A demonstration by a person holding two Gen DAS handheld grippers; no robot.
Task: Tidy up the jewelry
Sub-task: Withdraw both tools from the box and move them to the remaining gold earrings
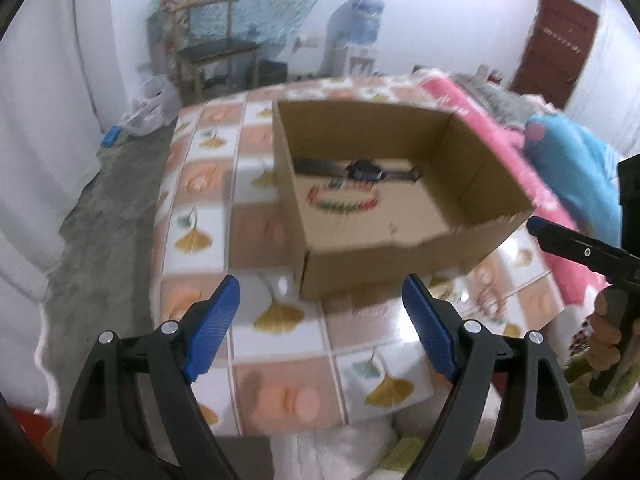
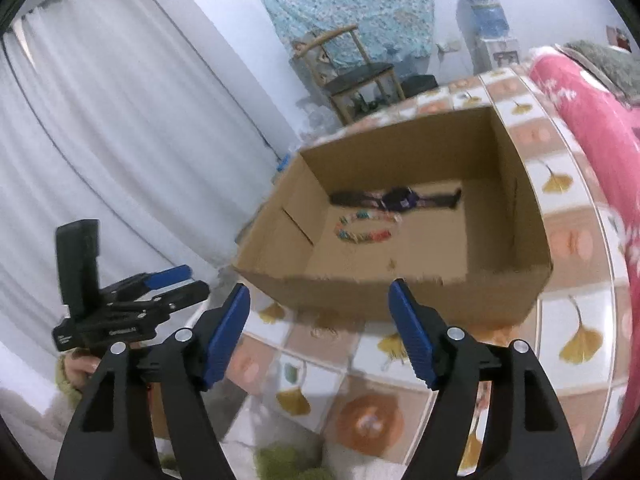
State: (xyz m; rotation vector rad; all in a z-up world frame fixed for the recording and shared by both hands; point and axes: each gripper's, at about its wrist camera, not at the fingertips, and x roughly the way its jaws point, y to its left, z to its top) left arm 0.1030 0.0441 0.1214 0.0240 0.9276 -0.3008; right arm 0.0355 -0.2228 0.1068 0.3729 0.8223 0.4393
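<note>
Grippers angle downward short of the cardboard box (image 1: 400, 216), the left gripper (image 1: 320, 308) and right gripper (image 2: 320, 312) both with jaws wide and nothing between them. Inside the box, on its brown floor, lie a dark strapped watch (image 2: 396, 199) and, just beside it, a curved multicoloured bead bracelet (image 2: 366, 228). The box sits on a glossy leaf-patterned tiled bench (image 1: 280, 360).

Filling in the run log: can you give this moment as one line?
left gripper: jaws open, empty | right gripper: jaws open, empty | cardboard box: holds watch, beaded bracelet | on tiled cloth

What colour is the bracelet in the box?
Multicoloured beads; the bracelet shows best in the right wrist view.
</note>
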